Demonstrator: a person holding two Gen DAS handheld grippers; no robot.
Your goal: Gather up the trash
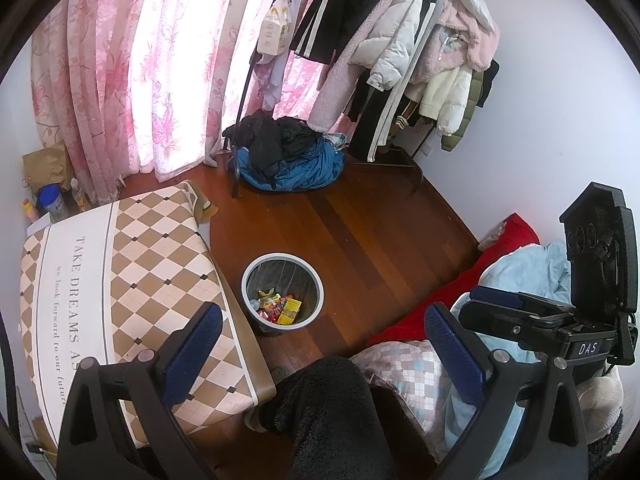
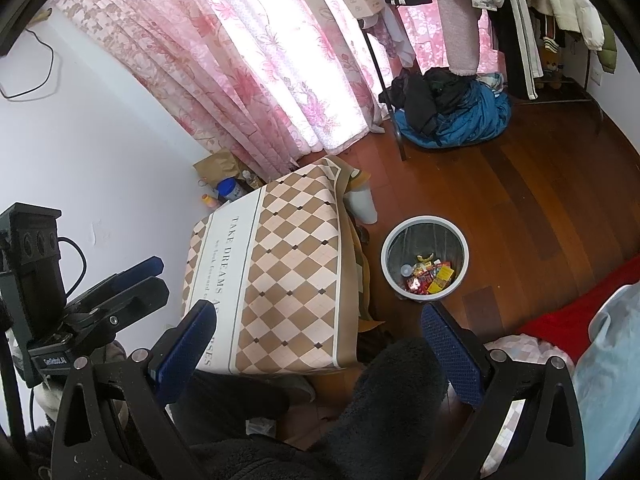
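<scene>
Nearest the lens in both views is one leg in dark fleece trousers, between the two blue-padded fingers of each tool. The left tongs are spread wide and hold nothing. The right tongs are likewise spread wide and hold nothing. In the left wrist view the right tool appears side-on at the right edge, above the bedding.

From left to right in the left wrist view:

1. One worktop, covered by a brown-and-cream diamond-pattern cloth printed "TAKE DREAMS AS". Its surface carries no loose items.
2. One round waste bin with a pale rim and a dark liner, standing upright on the wooden floor just beside the right edge of the worktop. The collected trash lies at its bottom: one banana peel, one small clear bottle or cup, and several red and yellow wrappers. An exact wrapper count cannot be determined.
3. One bed at the right, with a red sheet, a pale blue blanket and a checked cover.

Behind the far left corner of the worktop, against the wall, stand one brown paper bag and a few bottles and one canister. Further back, one pink floral curtain covers the window. One clothes rack holds several coats, with one heap of dark and blue clothing on the floor at its base.
</scene>
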